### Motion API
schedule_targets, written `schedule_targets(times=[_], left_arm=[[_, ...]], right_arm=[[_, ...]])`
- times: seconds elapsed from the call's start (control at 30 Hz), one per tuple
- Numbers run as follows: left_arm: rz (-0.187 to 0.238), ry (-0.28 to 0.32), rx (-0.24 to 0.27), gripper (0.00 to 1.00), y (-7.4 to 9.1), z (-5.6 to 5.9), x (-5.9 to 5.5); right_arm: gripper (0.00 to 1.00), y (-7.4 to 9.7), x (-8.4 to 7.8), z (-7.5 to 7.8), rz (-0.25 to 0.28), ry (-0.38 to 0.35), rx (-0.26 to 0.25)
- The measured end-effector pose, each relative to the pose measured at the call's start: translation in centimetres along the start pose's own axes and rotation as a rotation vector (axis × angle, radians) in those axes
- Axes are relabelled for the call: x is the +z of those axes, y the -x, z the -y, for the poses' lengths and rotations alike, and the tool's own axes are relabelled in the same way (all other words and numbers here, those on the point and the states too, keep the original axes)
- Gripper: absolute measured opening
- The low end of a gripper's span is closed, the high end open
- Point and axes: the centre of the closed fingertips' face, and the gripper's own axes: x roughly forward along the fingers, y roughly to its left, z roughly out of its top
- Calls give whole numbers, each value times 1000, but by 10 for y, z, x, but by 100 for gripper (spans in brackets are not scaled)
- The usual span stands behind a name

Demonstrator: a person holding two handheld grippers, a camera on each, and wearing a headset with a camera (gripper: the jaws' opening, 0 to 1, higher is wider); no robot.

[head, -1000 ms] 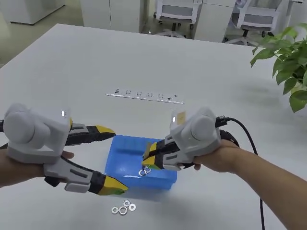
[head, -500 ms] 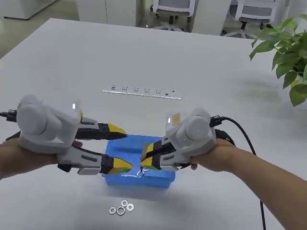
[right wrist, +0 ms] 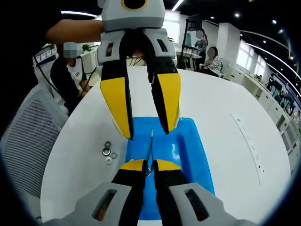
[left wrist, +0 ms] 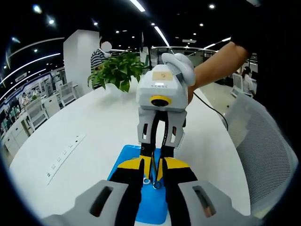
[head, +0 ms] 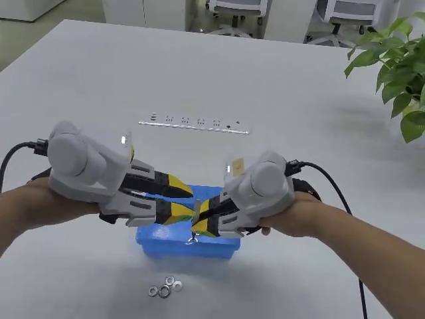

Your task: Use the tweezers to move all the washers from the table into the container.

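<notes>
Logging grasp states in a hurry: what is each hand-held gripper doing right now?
Left hand-held gripper: open, jaws apart.
Right hand-held gripper: shut on the tweezers.

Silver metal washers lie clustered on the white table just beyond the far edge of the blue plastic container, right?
No. The silver metal washers lie clustered on the white table just off the near edge of the blue plastic container, toward the person, not beyond its far edge. The head view shows it.
</notes>
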Motion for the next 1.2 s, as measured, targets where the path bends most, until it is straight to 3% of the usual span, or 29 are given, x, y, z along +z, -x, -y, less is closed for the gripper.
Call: schedule_targets(times=[0.53,1.2], left_arm=[[-41,-39,-27,7,-7,2,-7],[-48,-64,-43,6,-8,6,-5]], right_arm=[[8,-4,-2,-3,-10,12,18],[11,-1,-1,-5,-7,-3,22]])
